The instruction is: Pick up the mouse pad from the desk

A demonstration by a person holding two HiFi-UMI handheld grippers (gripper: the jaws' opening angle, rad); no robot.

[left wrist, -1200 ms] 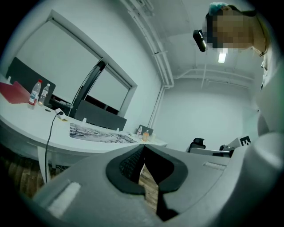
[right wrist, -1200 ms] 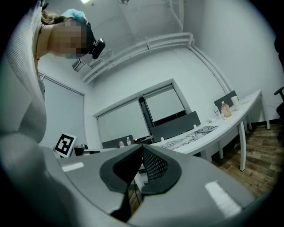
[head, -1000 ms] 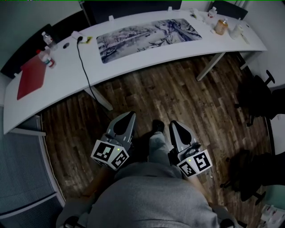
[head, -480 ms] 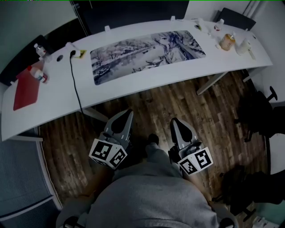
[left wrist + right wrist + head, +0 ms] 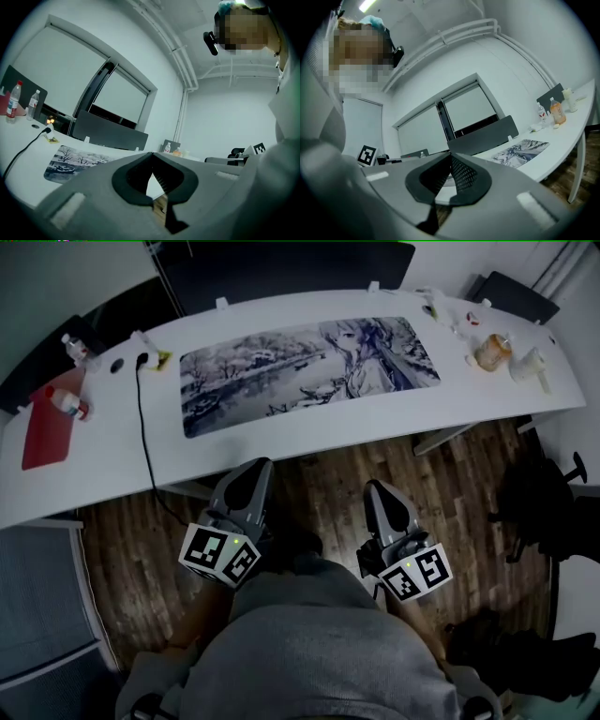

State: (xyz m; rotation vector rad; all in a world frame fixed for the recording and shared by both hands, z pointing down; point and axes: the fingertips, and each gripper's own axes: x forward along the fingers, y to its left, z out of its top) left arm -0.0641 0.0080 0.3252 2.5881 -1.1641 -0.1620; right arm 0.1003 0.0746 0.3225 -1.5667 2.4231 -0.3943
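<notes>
A long mouse pad (image 5: 309,369) printed with a grey winter scene and a drawn figure lies flat on the curved white desk (image 5: 281,442). It also shows in the left gripper view, mouse pad (image 5: 75,161), and in the right gripper view, mouse pad (image 5: 520,152). My left gripper (image 5: 258,468) is shut and empty, held level over the wooden floor just short of the desk's front edge. My right gripper (image 5: 378,488) is shut and empty too, a little further back from the edge. Neither touches the pad.
A black cable (image 5: 145,437) runs across the desk's left part and over its edge. A red folder (image 5: 42,427) and bottles (image 5: 66,402) sit far left. Cups and small items (image 5: 492,351) stand at the right end. Black office chairs (image 5: 553,502) stand on the floor at right.
The desk and mouse pad have drawn nearer and lower in the head view. Both grippers have come forward to the desk edge, still shut.
</notes>
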